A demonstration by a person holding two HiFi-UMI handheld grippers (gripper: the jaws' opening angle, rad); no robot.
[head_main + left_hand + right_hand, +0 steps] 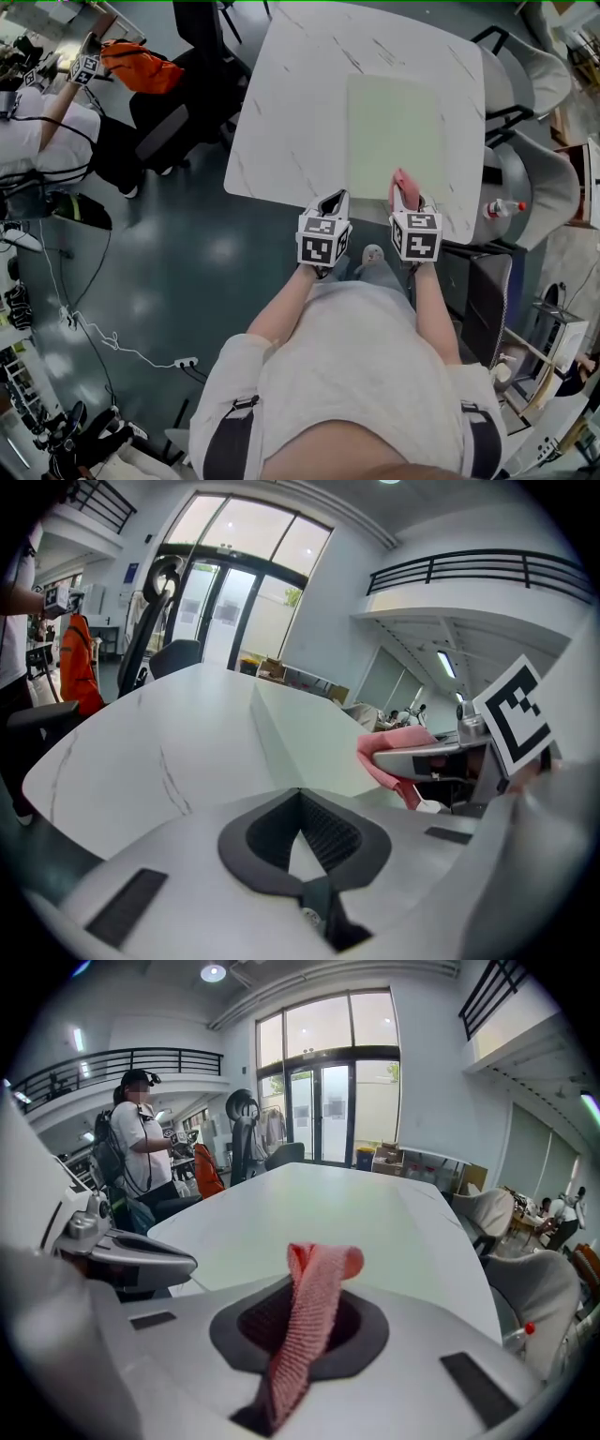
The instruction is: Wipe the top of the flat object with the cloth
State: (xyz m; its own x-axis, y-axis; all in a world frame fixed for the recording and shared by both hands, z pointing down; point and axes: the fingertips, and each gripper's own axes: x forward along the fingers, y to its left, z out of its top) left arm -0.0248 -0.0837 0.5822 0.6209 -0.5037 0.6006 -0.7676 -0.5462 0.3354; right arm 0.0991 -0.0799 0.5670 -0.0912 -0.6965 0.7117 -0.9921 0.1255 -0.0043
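Observation:
A pale green flat board (394, 122) lies on the white marble table (291, 94), towards its right side. At the board's near edge my right gripper (406, 195) is shut on a pink cloth (401, 181). In the right gripper view the cloth (314, 1312) stands up in a folded strip between the jaws, over the board (309, 1213). My left gripper (330, 202) hovers at the table's near edge, just left of the board, shut with nothing in it. The left gripper view shows the board (300, 733) ahead and the cloth (394, 747) at the right.
Grey chairs (525, 75) stand along the table's right side, with a red-capped bottle (502, 208) beside them. A black chair (178, 103) and an orange bag (141, 66) are at the left. A person (37, 122) stands at the far left.

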